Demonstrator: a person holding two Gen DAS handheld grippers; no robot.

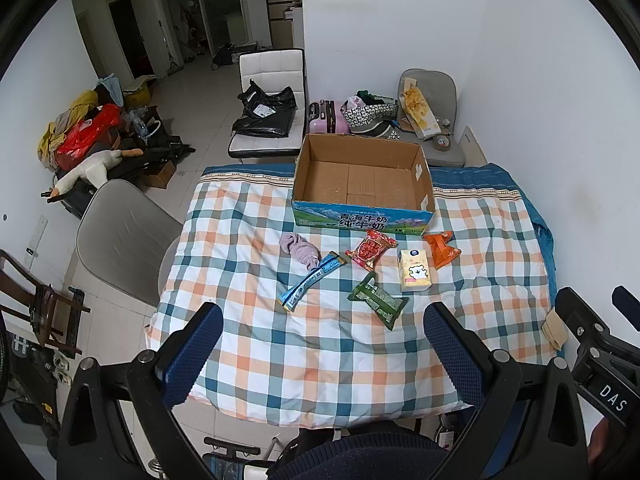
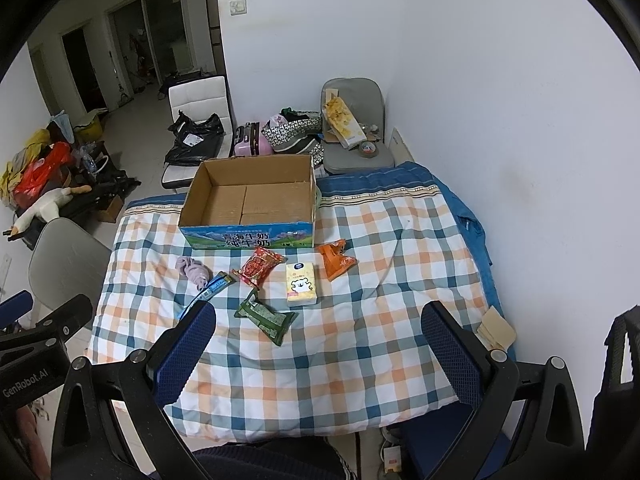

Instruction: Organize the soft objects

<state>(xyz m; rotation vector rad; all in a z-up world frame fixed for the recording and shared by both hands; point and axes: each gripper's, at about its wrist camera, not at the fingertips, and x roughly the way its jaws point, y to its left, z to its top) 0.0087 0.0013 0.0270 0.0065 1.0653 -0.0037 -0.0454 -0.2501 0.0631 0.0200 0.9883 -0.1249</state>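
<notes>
An open empty cardboard box stands at the far side of the checked tablecloth. In front of it lie a purple sock, a blue stick packet, a red snack bag, a yellow tissue pack, an orange bag and a green packet. My left gripper and right gripper are both open and empty, held above the near table edge.
A grey chair stands at the table's left. A white chair with a black bag, a pink suitcase and a loaded grey chair stand behind the table. Beige pads lie at the right edge. The wall is close on the right.
</notes>
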